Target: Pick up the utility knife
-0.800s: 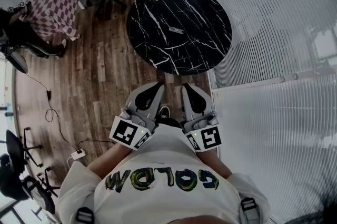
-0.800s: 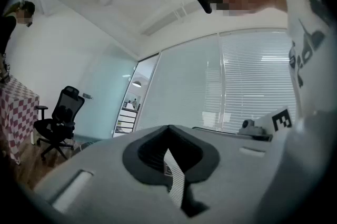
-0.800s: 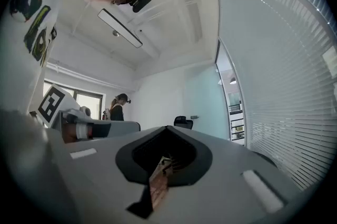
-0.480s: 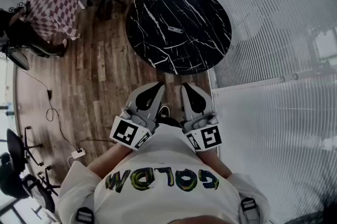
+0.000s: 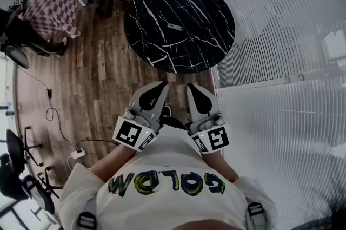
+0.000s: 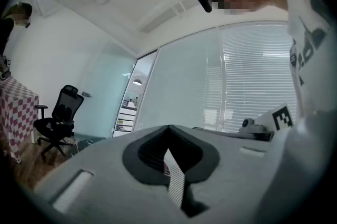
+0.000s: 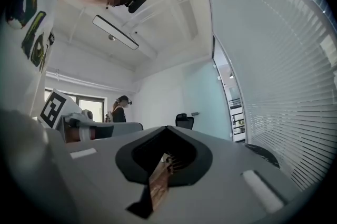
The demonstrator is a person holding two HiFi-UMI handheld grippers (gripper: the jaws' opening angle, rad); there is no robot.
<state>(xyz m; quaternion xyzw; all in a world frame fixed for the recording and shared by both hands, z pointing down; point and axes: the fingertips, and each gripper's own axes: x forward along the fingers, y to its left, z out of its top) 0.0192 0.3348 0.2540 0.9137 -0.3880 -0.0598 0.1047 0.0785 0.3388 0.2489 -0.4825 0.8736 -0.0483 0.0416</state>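
The utility knife [image 5: 174, 26] lies flat on the round black table [image 5: 205, 1], well beyond the fingertips and roughly in line with the gap between the two grippers. To reach it well, the person should probably step closer, part one pair of jaws early, then tip that gripper down across the knife's narrow body. The left gripper [image 5: 157, 89] and right gripper [image 5: 195, 90] sit side by side near the chest, pointing level, both clenched on nothing.

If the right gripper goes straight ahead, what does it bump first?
Probably the near edge of the round black table. The right gripper points toward it, but height is unclear, so it might pass above.
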